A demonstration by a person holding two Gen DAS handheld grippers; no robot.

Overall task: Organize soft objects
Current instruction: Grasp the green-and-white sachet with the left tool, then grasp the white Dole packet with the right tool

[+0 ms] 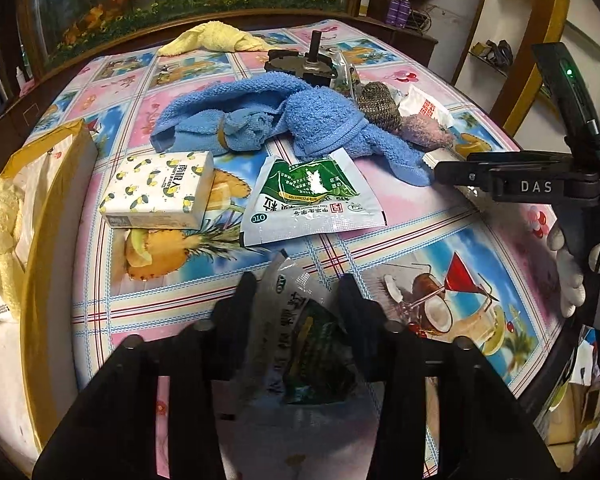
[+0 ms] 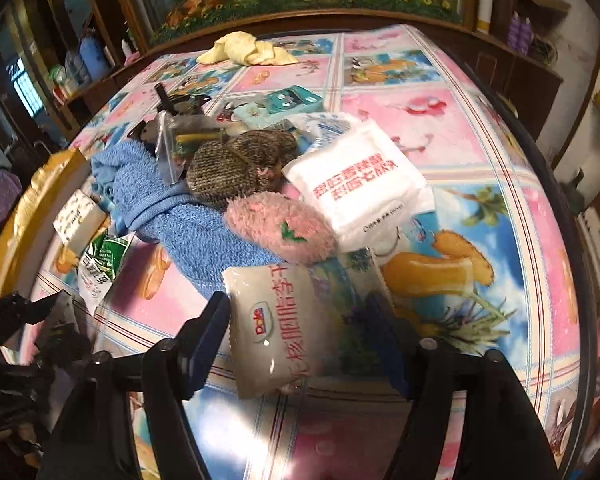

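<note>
Inspector: Two grippers, both loaded. The left gripper (image 1: 296, 300) has its jaws closed on a green-printed sachet (image 1: 300, 336), lifted off the tablecloth (image 1: 380, 248). The right gripper (image 2: 300, 320) pinches a pale snack pouch (image 2: 276, 320) the same way.

Clerk: Which step is this?

Inspector: Carrying, I judge; neither packet is placed yet. Ahead of the left tool lie a second sachet (image 1: 312, 200), a tissue pack (image 1: 160, 188) and the blue towel (image 1: 284, 120). A cardboard box (image 1: 40, 184) stands to its left.

Clerk: Next move?

Inspector: Probably swing left over the box and open the jaws. The destination is my inference.
</note>
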